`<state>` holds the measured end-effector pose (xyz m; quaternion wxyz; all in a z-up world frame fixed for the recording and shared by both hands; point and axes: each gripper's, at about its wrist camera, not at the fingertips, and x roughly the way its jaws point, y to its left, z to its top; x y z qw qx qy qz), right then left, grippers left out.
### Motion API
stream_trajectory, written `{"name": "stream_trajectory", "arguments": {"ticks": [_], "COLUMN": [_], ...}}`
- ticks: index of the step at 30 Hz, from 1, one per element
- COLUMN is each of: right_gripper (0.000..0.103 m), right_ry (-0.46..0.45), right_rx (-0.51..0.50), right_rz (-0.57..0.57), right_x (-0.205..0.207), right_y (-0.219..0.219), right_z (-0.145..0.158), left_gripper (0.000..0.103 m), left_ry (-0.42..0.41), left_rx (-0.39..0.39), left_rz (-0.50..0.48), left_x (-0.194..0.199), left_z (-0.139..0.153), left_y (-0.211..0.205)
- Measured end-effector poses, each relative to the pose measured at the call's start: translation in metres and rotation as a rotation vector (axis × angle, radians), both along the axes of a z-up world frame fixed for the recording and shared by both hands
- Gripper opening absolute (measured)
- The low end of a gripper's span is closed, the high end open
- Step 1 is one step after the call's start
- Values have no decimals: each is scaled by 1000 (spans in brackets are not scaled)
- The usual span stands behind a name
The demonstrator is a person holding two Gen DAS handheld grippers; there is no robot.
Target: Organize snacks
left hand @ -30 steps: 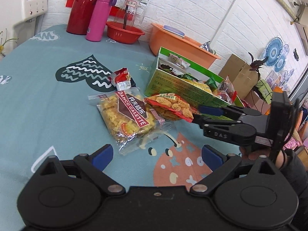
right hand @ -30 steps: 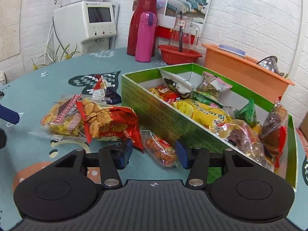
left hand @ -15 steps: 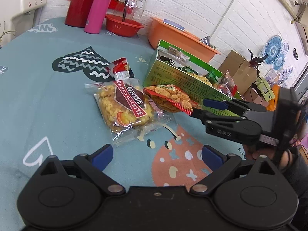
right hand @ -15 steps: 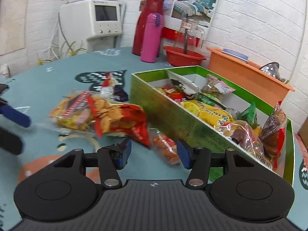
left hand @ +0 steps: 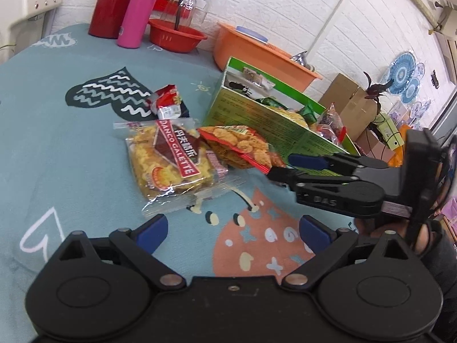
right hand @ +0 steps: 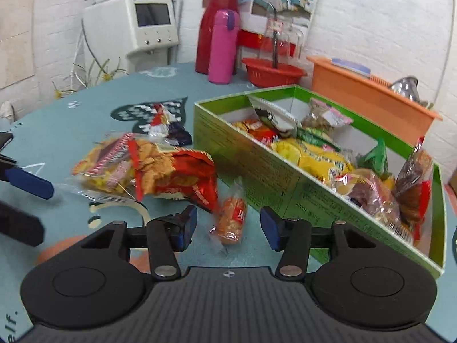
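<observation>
Right gripper [right hand: 228, 227] jaws closing around small orange snack packet [right hand: 232, 218], pads not yet touching, left gripper [left hand: 232, 230] wide apart, empty, both angled down over table [left hand: 57, 148].

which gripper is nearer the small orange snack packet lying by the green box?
Right. The right gripper has the small orange packet between its closing jaws, untouched. The left gripper is open, off beyond the galette pack.

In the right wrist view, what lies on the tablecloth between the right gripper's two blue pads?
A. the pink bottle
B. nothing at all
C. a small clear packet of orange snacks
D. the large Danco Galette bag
C: the small orange snack packet lies on the tablecloth between the pads of the right gripper, whose jaws are closing but do not yet press it.
</observation>
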<state>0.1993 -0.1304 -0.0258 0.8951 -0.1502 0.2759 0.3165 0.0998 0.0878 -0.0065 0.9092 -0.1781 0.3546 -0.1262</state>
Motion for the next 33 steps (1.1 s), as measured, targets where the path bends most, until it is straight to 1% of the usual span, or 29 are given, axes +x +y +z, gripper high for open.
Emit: {"name": "stream_trajectory", "arguments": {"ticks": [1, 2, 3, 4, 5, 7, 10, 11, 12, 14, 15, 16, 20, 24, 25, 26, 27, 28, 29, 30, 32, 33], "right_gripper": [83, 79, 69, 46, 45, 45, 45, 47, 48, 63, 65, 67, 72, 77, 78, 78, 78, 77, 58, 54, 52, 50], "right_ry": [9, 25, 51, 68, 92, 91, 142, 159, 156, 142, 139, 138, 149, 135, 134, 135, 138, 138, 133, 119, 105, 100], "right_rx": [-7, -13, -9, 19, 29, 18, 66, 81, 92, 97, 102, 108, 155, 156, 155, 156, 160, 165, 170, 172, 171, 175], "right_rz": [-11, -24, -29, -23, -21, -34, -20, -17, -17, -32, -42, -52, -85, -91, -88, -83, -77, -71, -62, -60, -67, -68], "right_x": [2, 4, 5, 4, 2, -8, -29, -37, -45, -58, -62, -65, -68, -66, -65, -63, -61, -60, -61, -62, -65, -67], "right_y": [2, 2, 1, -2, -5, -8, -17, -19, -21, -23, -25, -26, -33, -32, -31, -30, -29, -28, -28, -28, -29, -30], "right_z": [-3, -6, -8, -8, -6, -4, -5, -6, -7, -9, -10, -10, -10, -10, -10, -10, -11, -12, -14, -15, -15, -14], "left_gripper": [103, 103, 103, 103, 103, 103, 103, 103, 103, 103, 103, 103, 103, 103, 97, 91, 80, 75, 75, 74, 74, 74], "left_ry": [2, 4, 6, 6, 7, 12, 15, 21, 31, 65, 86, 79, 94, 93, 90, 84, 77, 72, 69, 65, 73, 64], "left_rx": [-3, -4, -3, -1, 1, -3, -35, -52, -67, -98, -115, -127, -171, -149, -136, -122, -100, -75, -51, -35, -39, -38], "left_rz": [-3, -4, -6, -12, -19, -42, -83, -98, -112, -136, -142, -137, -99, -66, -63, -63, -64, -69, -72, -70, -81, -87], "left_x": [1, 1, 2, 2, 3, 6, 15, 19, 25, 37, 44, 49, 63, 71, 72, 74, 75, 76, 78, 78, 78, 76], "left_z": [0, 0, 0, 0, 0, -1, -4, -5, -7, -13, -16, -16, -15, -15, -15, -15, -16, -17, -19, -19, -19, -17], "left_y": [-1, -1, -2, -4, -5, -10, -20, -25, -30, -41, -47, -52, -63, -70, -72, -74, -77, -79, -82, -83, -85, -86]}}
